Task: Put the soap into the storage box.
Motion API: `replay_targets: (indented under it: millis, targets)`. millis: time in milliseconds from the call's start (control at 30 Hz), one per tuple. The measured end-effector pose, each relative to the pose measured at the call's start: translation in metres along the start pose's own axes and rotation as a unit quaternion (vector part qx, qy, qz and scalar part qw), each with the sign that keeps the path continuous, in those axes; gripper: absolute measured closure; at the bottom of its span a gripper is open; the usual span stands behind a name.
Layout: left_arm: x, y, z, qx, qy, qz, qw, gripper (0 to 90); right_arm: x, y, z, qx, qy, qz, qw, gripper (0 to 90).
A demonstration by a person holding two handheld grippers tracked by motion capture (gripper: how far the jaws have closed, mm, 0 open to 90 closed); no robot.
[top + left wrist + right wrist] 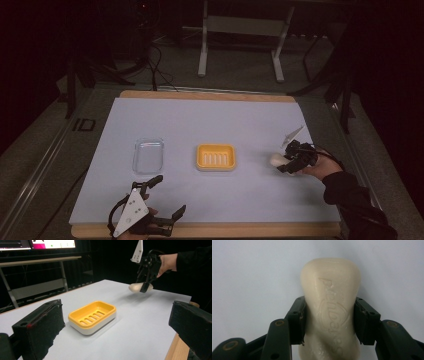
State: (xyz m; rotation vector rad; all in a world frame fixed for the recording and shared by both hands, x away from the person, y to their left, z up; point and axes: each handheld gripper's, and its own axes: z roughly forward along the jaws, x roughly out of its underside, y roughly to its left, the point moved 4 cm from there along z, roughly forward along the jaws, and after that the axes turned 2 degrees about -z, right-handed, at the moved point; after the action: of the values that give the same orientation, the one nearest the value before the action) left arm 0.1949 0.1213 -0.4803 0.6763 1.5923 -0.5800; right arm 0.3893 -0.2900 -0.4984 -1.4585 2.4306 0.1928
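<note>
Cream, embossed soap bar [329, 307] clamped in right tool [329, 320]; left tool [167, 195] agape near slotted yellow dish [216, 157].

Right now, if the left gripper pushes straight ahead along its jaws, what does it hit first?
Probably the yellow soap dish: it sits on the table between the left gripper's open jaws. Depth is unclear, and its line may pass above the dish.

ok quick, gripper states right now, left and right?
Left gripper: open, jaws wide apart, holding nothing.
Right gripper: closed on the soap, jaws pressed against its two sides.
</note>
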Motion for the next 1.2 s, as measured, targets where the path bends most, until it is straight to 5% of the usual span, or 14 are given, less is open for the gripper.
replay_targets:
  millis: [433,867,1200]
  targets:
    - [0.000,0.000,0.000,0.000,-0.001,0.000,1.0000,0.0,-0.019,-0.002,-0.011,-0.009,-0.005,-0.038,0.9992,49.6]
    - [0.000,0.000,0.000,0.000,0.000,0.000,1.0000,0.0,-0.039,0.009,-0.019,-0.040,-0.009,-0.120,0.9920,49.6]
    - [0.000,0.000,0.000,-0.001,0.001,0.000,1.0000,0.0,-0.051,0.014,-0.021,-0.057,0.004,-0.137,0.9889,49.6]
